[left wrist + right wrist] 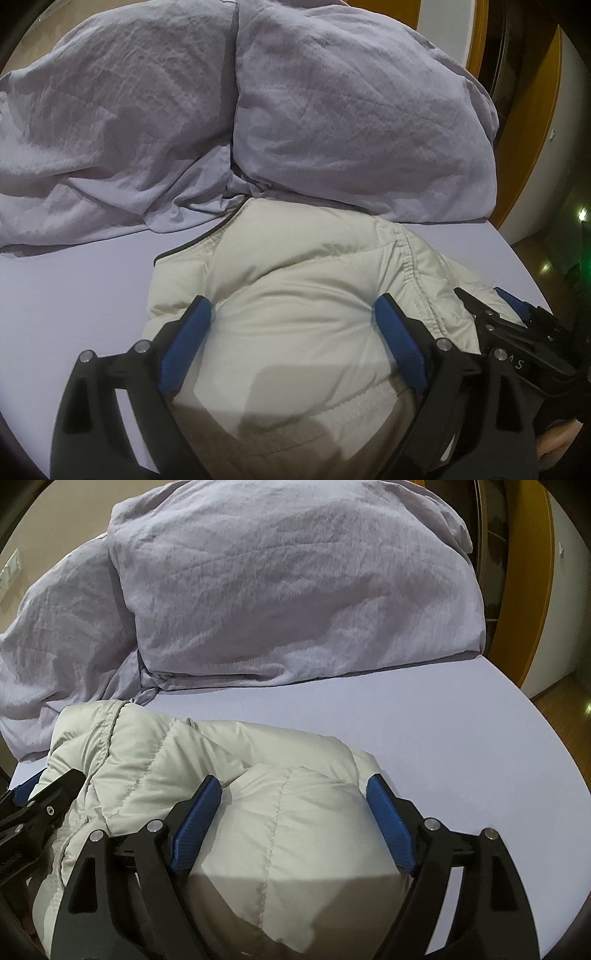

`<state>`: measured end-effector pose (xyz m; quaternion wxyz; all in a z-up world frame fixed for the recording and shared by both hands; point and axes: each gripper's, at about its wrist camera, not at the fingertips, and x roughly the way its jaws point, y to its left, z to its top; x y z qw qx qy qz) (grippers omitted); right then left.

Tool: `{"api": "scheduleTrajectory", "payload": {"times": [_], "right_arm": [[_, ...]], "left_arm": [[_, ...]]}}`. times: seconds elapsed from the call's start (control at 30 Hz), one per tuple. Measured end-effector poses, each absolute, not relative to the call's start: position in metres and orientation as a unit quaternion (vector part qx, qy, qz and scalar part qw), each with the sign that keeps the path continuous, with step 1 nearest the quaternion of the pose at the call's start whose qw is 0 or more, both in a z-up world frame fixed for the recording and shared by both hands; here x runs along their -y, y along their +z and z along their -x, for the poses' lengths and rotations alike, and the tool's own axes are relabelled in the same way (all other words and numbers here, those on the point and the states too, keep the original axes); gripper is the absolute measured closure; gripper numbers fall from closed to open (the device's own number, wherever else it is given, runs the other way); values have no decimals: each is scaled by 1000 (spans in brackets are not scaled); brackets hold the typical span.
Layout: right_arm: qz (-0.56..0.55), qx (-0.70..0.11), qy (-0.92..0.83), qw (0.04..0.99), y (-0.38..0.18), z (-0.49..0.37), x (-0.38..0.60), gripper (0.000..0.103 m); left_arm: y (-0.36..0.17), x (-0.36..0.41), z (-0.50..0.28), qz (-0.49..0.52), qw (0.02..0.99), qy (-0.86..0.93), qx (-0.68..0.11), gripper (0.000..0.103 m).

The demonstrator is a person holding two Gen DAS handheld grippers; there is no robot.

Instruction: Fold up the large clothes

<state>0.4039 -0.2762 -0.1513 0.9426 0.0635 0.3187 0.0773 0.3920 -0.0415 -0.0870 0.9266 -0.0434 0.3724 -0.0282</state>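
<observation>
Both grippers, left gripper (pixel 293 314) and right gripper (pixel 293 790), gaped wide around the puffer jacket (pixel 295 295), apparently pressing it flat on the bedsheet (pixel 74 295).

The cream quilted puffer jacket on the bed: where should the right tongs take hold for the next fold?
Probably the right-hand folded edge of the cream quilted puffer jacket, coming in low from the bare lilac bed sheet side. There the padding ends in a defined edge, while its bulging middle fills the open right tongs. The open left tongs straddle the other half.
</observation>
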Motion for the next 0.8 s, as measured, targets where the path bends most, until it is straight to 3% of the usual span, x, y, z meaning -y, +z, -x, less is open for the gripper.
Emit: {"api": "scheduleTrajectory", "payload": {"times": [0.8], "right_arm": [[-74, -339, 84, 934, -164, -415, 275, 18]], "left_arm": [[-95, 44, -397, 42, 928, -22, -370, 10]]}}
